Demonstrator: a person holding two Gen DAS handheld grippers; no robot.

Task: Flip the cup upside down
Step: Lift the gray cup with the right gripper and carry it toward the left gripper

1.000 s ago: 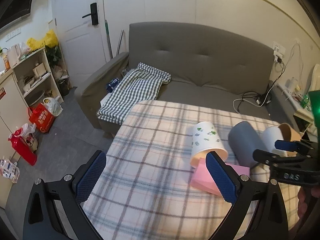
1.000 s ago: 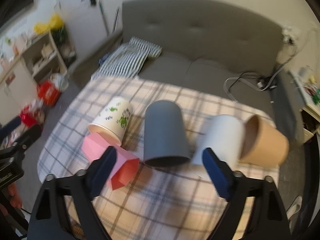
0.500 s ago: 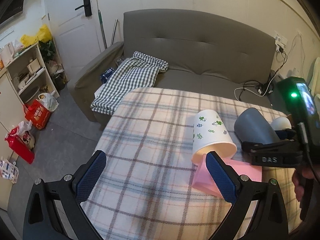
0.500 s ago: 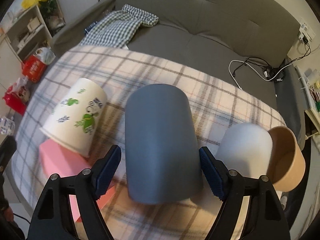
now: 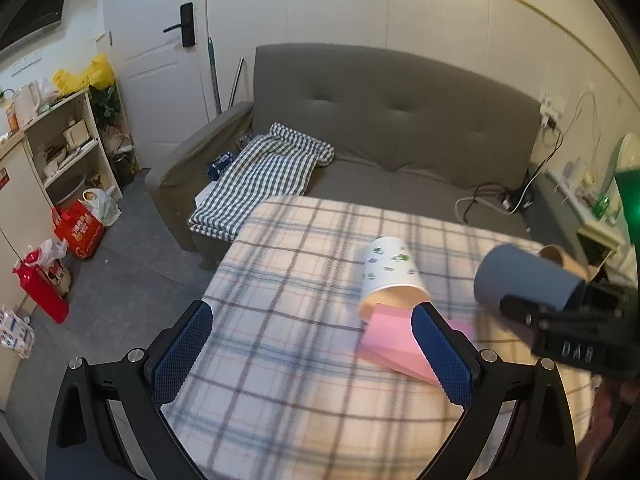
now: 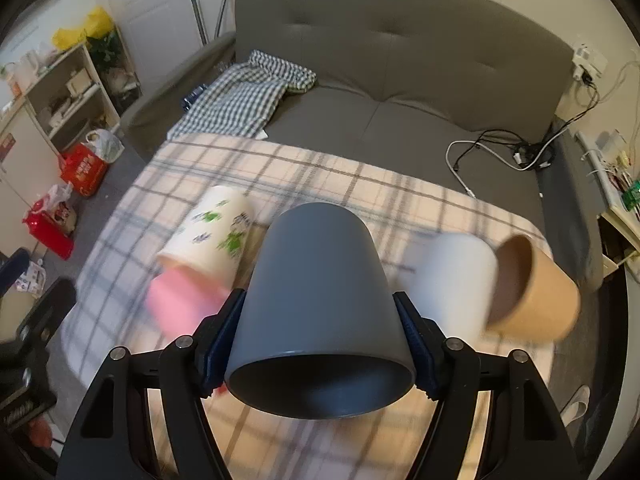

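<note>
My right gripper [image 6: 318, 344] is shut on the grey cup [image 6: 316, 304]. It holds the cup on its side, mouth towards the camera, lifted off the plaid-covered table [image 6: 320, 176]. In the left wrist view the grey cup [image 5: 524, 280] hangs above the table's right side in the right gripper [image 5: 568, 332]. My left gripper [image 5: 312, 356] is open and empty over the table's near left part.
A white cup with green prints [image 6: 208, 236] [image 5: 388, 276] lies on its side against a pink box [image 6: 180, 304] [image 5: 400, 344]. A white cup [image 6: 456, 276] and a brown cup [image 6: 536, 292] lie to the right. A grey sofa [image 5: 392, 128] stands behind the table.
My right gripper moved in around the grey cup, shut on it and lifted it off the table. My left gripper stayed open and drew back slightly.
</note>
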